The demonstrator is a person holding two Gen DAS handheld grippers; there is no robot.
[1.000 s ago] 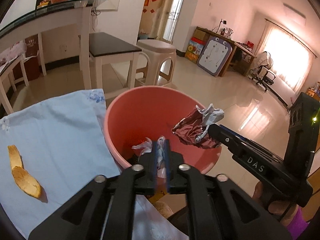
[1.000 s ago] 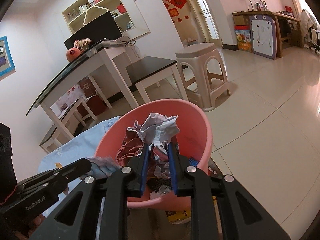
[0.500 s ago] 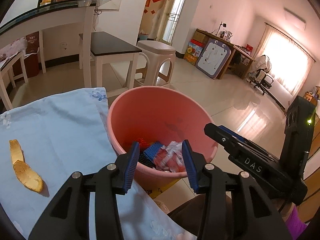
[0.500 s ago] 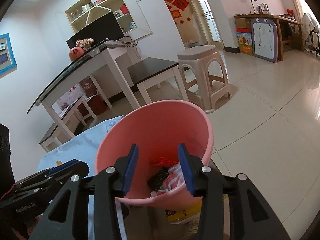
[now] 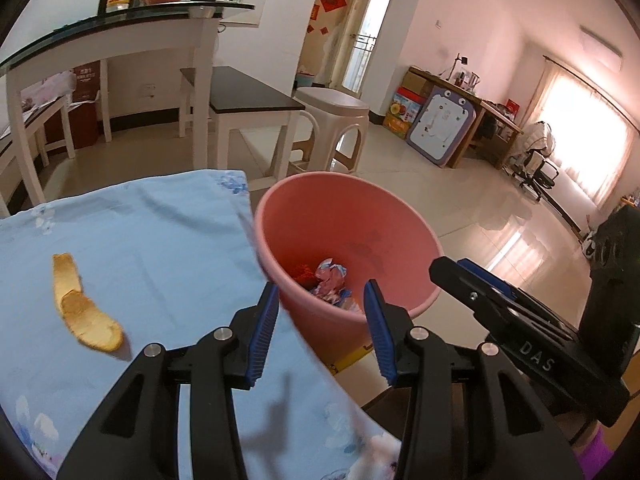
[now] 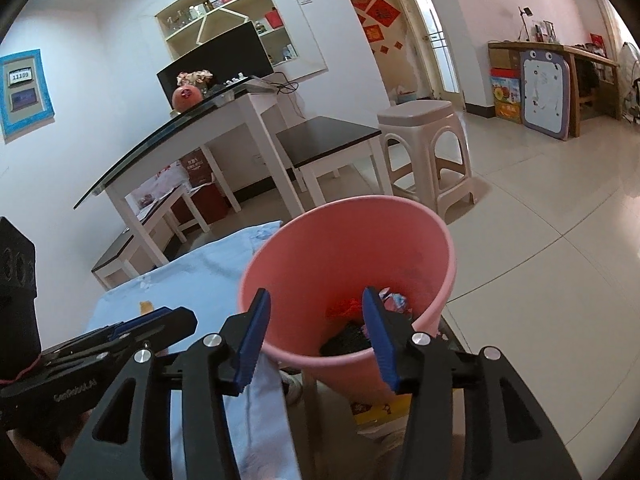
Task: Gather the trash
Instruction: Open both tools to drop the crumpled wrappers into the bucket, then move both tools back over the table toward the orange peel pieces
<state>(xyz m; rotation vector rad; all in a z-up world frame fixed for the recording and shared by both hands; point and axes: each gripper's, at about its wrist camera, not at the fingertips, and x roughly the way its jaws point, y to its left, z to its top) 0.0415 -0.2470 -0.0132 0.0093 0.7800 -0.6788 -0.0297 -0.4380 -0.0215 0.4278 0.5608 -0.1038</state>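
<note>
A pink bin (image 5: 360,216) (image 6: 352,240) stands beside a table draped in a light blue cloth (image 5: 140,248). Crumpled wrappers and paper (image 5: 330,280) (image 6: 394,304) lie at its bottom. An orange peel (image 5: 82,312) rests on the cloth to the left; its tip (image 6: 145,306) shows in the right wrist view. My left gripper (image 5: 320,300) is open and empty in front of the bin's near rim. My right gripper (image 6: 316,312) hangs in front of the bin's near rim, its jaws opening with nothing between them; it also shows to the right (image 5: 472,280) in the left wrist view.
A glass-topped white desk (image 6: 224,108) with a monitor, a dark-topped bench (image 5: 248,92) and a beige plastic stool (image 6: 424,120) stand beyond the bin. Tiled floor stretches to the right. A yellow package (image 5: 352,356) lies under the bin.
Both grippers opened and dropped their crumpled wrappers into the bin, then drew back from it. The peel on the cloth has not moved.
</note>
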